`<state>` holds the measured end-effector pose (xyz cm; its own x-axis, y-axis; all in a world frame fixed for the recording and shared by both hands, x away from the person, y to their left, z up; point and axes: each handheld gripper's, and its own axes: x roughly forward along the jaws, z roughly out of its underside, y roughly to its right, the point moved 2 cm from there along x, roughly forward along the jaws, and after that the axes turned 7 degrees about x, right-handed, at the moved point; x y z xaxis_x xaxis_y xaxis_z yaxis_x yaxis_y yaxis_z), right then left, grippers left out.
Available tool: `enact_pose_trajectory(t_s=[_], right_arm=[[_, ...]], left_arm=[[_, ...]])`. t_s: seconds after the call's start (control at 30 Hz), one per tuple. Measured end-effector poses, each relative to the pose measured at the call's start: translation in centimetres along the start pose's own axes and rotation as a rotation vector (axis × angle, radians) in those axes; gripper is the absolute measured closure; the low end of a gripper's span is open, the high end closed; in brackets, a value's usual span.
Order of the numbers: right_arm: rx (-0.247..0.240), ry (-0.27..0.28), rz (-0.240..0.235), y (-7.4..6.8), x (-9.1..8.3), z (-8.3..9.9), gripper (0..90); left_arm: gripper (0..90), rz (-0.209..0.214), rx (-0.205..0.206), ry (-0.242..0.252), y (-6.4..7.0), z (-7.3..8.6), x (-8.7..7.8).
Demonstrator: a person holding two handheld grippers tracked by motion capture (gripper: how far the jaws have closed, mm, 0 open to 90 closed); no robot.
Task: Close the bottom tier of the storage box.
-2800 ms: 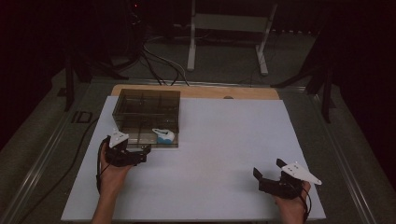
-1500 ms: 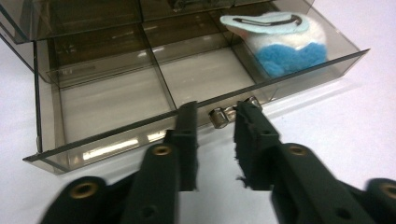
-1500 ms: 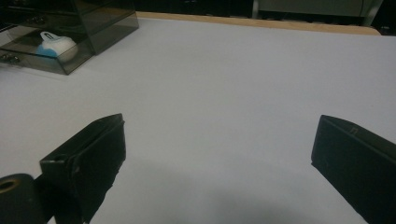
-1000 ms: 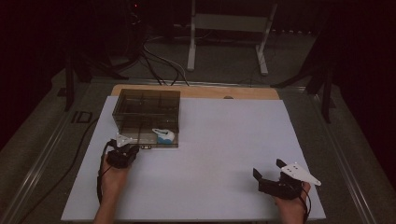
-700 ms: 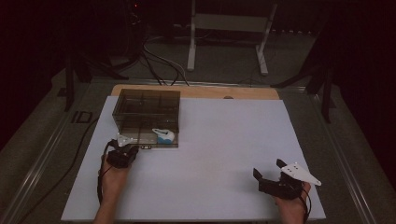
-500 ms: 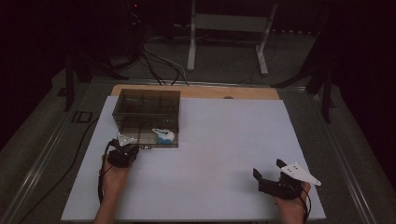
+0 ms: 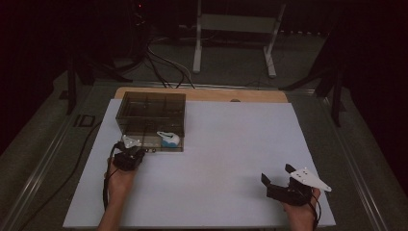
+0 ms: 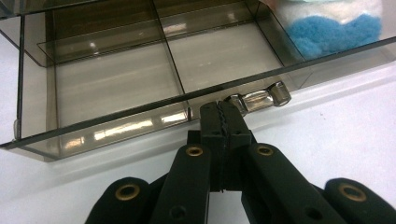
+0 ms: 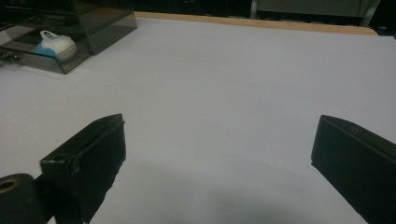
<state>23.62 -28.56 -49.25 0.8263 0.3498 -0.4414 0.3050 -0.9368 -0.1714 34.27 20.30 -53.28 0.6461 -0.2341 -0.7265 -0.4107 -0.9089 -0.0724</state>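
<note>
Unlabelled smoked box, clear latch

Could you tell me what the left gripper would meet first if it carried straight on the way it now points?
Most likely the front wall of the smoky clear compartment box. The left gripper, jaws shut, points at that wall right beside the box's small clear latch; whether the tips already touch it is unclear.

- Left gripper held low at the table's left side, jaws pressed together, forearm reaching in from below.
- Right gripper resting at the near right, jaws spread wide apart, empty.
</note>
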Motion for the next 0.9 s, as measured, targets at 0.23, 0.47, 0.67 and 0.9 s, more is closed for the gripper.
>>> enact_pose_trajectory(t_s=[0.23, 0.47, 0.67, 0.9], right_arm=[[0.000, -0.001, 0.000, 0.00, 0.00, 0.00, 3.1], [0.000, 0.000, 0.001, 0.02, 0.00, 0.00, 3.1], [-0.001, -0.002, 0.000, 0.00, 0.01, 0.01, 3.1], [-0.003, -0.004, -0.002, -0.05, 0.07, 0.02, 3.1]], left_arm=[[90.0, 0.000, -0.008, -0.001, -0.10, -0.17, 0.19], [90.0, -0.004, -0.028, 0.004, -0.26, -0.39, 0.44], [90.0, -0.004, -0.047, 0.002, -0.50, -0.34, 0.74], [90.0, -0.004, -0.057, 0.009, -0.56, -0.43, 0.93]])
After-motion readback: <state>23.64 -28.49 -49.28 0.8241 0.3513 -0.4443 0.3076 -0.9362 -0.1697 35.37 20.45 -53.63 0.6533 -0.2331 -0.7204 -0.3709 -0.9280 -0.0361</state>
